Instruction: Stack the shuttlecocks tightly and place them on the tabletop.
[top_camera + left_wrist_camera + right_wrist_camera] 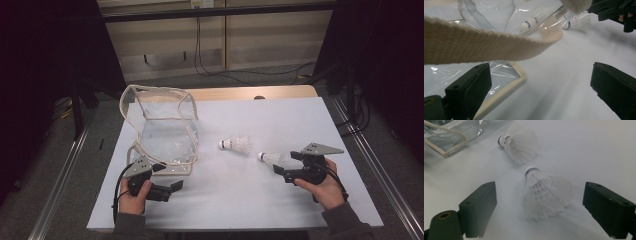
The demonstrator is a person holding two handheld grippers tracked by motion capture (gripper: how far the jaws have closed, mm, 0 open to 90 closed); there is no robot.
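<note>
Right tongs (539,202), jaws spread, flank the nearer white feathered shuttlecock (545,195) lying on the white counter (586,152). Left tongs (539,87), also spread, sit beside the clear plastic bag (499,15); their view reveals its cream woven strap (481,45).

White shuttlecocks (545,195) w/ blue band, clear bag (162,127) w/ beige trim

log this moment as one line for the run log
left gripper: open, by clear bag | right gripper: open, jaws either side of near shuttlecock | far shuttlecock: on table
</note>
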